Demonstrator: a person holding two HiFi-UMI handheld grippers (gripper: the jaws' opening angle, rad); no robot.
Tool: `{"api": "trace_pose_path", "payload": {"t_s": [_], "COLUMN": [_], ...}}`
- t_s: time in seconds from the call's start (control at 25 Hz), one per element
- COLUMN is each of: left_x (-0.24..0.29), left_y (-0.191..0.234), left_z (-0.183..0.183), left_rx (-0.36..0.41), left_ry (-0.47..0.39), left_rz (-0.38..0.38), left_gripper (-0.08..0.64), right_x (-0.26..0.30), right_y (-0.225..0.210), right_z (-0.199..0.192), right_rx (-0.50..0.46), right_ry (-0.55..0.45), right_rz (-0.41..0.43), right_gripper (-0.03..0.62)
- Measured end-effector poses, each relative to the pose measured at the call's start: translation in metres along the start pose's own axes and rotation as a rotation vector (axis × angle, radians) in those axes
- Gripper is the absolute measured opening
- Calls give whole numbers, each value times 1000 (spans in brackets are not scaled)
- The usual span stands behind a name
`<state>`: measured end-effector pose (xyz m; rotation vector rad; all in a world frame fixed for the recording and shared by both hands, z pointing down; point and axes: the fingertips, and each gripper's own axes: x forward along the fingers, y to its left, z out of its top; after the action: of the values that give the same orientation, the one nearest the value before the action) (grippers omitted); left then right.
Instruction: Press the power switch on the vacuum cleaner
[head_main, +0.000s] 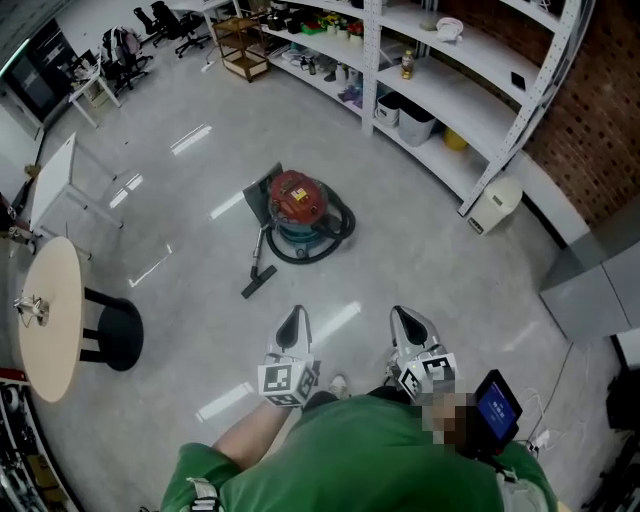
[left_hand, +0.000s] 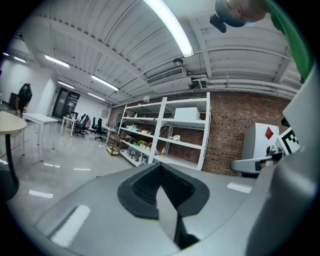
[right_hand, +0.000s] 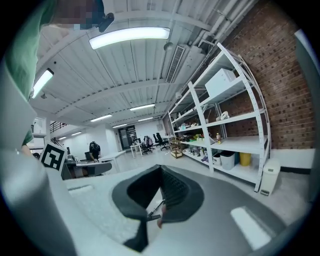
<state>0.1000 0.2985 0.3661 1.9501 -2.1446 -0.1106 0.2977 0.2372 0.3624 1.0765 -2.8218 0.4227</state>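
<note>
Well, both tongs were closed up tight. The left gripper (head_main: 296, 318) had its 2 grey jaws pressed tip to tip, dark ribbed pads (left_hand: 145, 187) meeting at a point with nothing between them. The right gripper (head_main: 403, 318) matched it, jaws together and empty. Both hung side by side and slightly apart, low in the head view, just ahead of the person's green sleeve (head_main: 340, 460), each carrying its marker cube.

Out ahead, well apart from both grippers, stood the red-lidded, teal-bodied canister vacuum cleaner (head_main: 298, 205) on the glossy grey floor (head_main: 200, 180). Its black hose (head_main: 335, 235) curled round the base, and its black floor nozzle (head_main: 258, 282) lay on the near left side. The power switch could not be picked out on the lid at that range.

Off to the left sat a round beige table (head_main: 50, 315) with a black stool (head_main: 115, 335) beside it. Long white metal shelving (head_main: 450, 90) ran along the red brick wall (head_main: 600, 110) on the right.
</note>
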Motion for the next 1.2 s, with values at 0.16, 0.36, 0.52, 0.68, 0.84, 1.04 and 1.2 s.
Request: {"api": "trace_pose_path", "payload": {"t_s": [0.16, 0.36, 0.52, 0.68, 0.84, 1.04, 1.2], "left_x": [15, 37, 50, 64, 75, 89, 97], "left_y": [-20, -49, -65, -79, -92, -103, -110], "left_z": [1, -2, -8, -12, -16, -21, -25], "left_rx": [-9, -7, 3, 0, -2, 6, -4], "left_ry": [-8, -17, -20, -11, -21, -35, -13], "left_rz": [66, 130, 174, 212, 240, 268, 283], "left_gripper": [8, 8, 8, 8, 8, 8, 8], "right_x": [11, 24, 32, 42, 50, 56, 63], "right_y": [-29, -65, -89, -108, -121, -139, -150], "right_z": [8, 18, 24, 27, 27, 31, 30], "right_rx": [-10, -22, -28, -39, -43, -32, -17], "right_ry": [18, 31, 47, 64, 83, 88, 106], "right_rz": [70, 147, 194, 235, 273, 295, 303], "right_gripper": [0, 0, 0, 0, 0, 0, 0]}}
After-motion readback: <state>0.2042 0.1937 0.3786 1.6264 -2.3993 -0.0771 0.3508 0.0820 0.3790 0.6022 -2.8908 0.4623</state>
